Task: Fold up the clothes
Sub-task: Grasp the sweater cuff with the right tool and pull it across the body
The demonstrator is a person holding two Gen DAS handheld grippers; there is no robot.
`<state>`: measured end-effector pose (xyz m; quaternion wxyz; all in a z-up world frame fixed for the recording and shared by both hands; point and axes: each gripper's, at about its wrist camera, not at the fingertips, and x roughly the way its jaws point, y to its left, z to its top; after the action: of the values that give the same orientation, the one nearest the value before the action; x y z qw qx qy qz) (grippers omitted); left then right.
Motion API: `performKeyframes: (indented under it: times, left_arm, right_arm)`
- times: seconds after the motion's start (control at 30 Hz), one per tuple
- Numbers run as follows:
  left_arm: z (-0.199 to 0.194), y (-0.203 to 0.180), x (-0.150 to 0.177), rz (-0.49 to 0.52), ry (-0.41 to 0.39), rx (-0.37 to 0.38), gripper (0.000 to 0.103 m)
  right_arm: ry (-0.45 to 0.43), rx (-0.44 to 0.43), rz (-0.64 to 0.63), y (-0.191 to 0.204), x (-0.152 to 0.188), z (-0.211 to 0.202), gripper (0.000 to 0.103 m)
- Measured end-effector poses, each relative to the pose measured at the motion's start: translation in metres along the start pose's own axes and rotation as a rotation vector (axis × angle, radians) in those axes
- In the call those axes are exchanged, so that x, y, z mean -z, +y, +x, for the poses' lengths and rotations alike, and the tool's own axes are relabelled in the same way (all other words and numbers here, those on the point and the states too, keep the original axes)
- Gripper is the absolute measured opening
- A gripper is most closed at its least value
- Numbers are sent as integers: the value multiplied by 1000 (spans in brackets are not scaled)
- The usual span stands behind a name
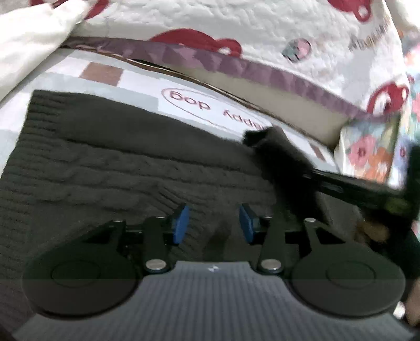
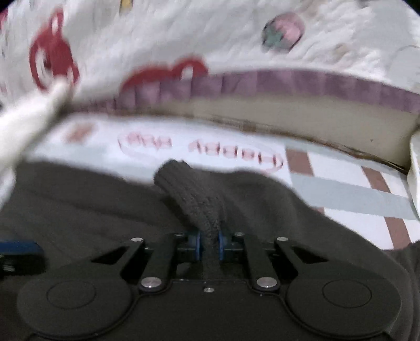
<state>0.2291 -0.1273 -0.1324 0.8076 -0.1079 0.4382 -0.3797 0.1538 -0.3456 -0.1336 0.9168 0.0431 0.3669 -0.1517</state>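
Note:
A dark grey cable-knit sweater (image 1: pixel 105 162) lies spread over the bed. In the left wrist view my left gripper (image 1: pixel 214 223) hovers just above the knit, open, with nothing pinched between its blue pads (image 1: pixel 181 223). My right gripper (image 2: pixel 210 245) is shut on a raised ribbed fold of the sweater (image 2: pixel 189 194), which stands up between its blue pads. In the left wrist view the right gripper (image 1: pixel 262 141) reaches in from the right as a dark blur at the sweater's far edge.
The sweater rests on a checked sheet (image 1: pixel 183 86) printed with an oval "happy dog" logo. Behind it lies a white quilt (image 1: pixel 236 23) with red prints and a purple border. A floral pillow (image 1: pixel 367 152) sits at the right, and a white cloth (image 1: pixel 31 39) at the upper left.

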Motion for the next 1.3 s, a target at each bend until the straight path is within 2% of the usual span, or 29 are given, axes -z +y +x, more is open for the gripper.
performKeyframes:
  times: [0.03, 0.07, 0.1, 0.2, 0.3, 0.33, 0.47, 0.57, 0.67, 0.73, 0.83, 0.9, 1.07, 1.2, 1.3]
  left_arm:
    - [-2, 2, -2, -13, -24, -28, 57]
    - [-4, 3, -3, -16, -44, -61, 63]
    - [-5, 6, -5, -27, -50, -71, 63]
    - [-4, 25, -10, -180, -26, 28, 63]
    - [-2, 50, -8, -412, 5, 216, 63]
    - [-1, 56, -8, -459, 15, 256, 63]
    - [0, 63, -8, -500, 18, 306, 69]
    - [8, 64, -5, -531, 28, 322, 72]
    - [18, 58, -2, -523, 64, 331, 72]
    - [18, 53, -3, -482, 72, 321, 73]
    - [21, 42, -4, -412, 102, 337, 73]
    - [27, 35, 1, -390, 153, 332, 74]
    - [30, 20, 7, -289, 185, 275, 75]
    - [33, 11, 11, -215, 193, 246, 76]
    - [34, 10, 13, -210, 185, 247, 81]
  right_arm:
    - [-32, 2, 0, 3, 1, -14, 14]
    - [-65, 4, 0, 6, 2, -27, 14]
    - [-92, 10, -30, 13, 5, -41, 15]
    - [-140, -86, -54, 30, 22, -67, 14]
    - [-105, -172, -70, 44, 37, -69, 14]
    - [-94, -200, -75, 49, 41, -69, 14]
    - [-59, -290, -70, 62, 55, -69, 15]
    - [-71, -284, -56, 64, 57, -71, 15]
    - [-80, -273, -81, 64, 57, -77, 15]
    - [-79, -311, -99, 63, 59, -87, 15]
    - [-51, -337, -166, 64, 71, -100, 15]
    - [-19, -333, -193, 63, 87, -103, 15]
    - [43, -347, -16, 41, 112, -82, 16]
    - [-15, -372, 29, 39, 102, -88, 16]
    - [-80, -409, 23, 35, 97, -101, 16]
